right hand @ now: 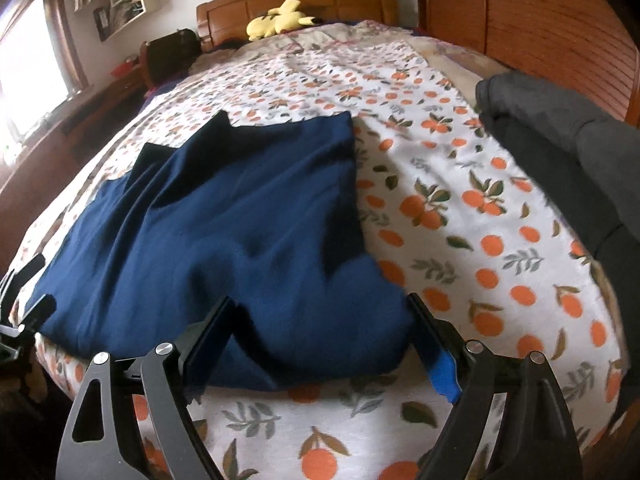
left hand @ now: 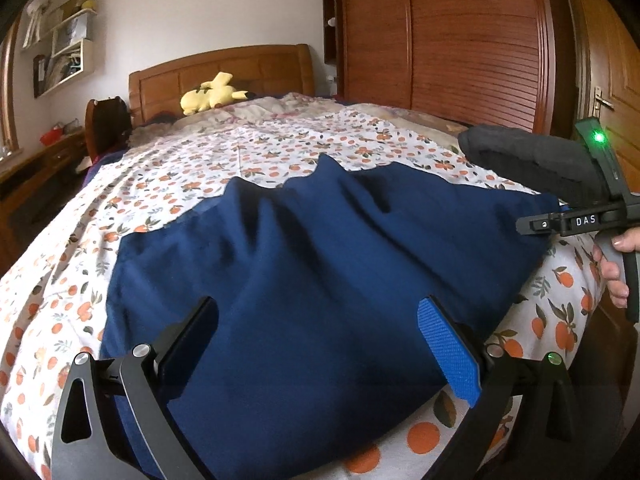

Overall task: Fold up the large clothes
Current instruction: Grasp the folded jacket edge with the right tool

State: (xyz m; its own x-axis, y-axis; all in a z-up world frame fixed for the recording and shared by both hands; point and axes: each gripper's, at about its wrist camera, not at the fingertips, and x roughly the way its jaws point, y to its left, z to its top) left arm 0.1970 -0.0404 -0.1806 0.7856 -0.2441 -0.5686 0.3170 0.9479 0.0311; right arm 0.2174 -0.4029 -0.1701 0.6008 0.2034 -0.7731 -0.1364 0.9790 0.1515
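Note:
A large navy blue garment (left hand: 320, 248) lies spread and wrinkled on the bed, near its foot edge; it also shows in the right wrist view (right hand: 224, 216). My left gripper (left hand: 320, 312) is open, its fingers apart over the garment's near edge. My right gripper (right hand: 320, 312) is open, its fingers straddling the garment's near right corner. The right gripper's body (left hand: 600, 208) shows at the right of the left wrist view, held by a hand. The left gripper's fingers (right hand: 36, 304) show at the left edge of the right wrist view.
The bed has an orange-print sheet (right hand: 480, 208). A dark grey garment (right hand: 560, 140) lies at the bed's right side, also in the left wrist view (left hand: 528, 156). A yellow plush toy (left hand: 212, 94) sits by the wooden headboard (left hand: 224, 68). A wardrobe (left hand: 460, 40) stands right, a nightstand (left hand: 36, 168) left.

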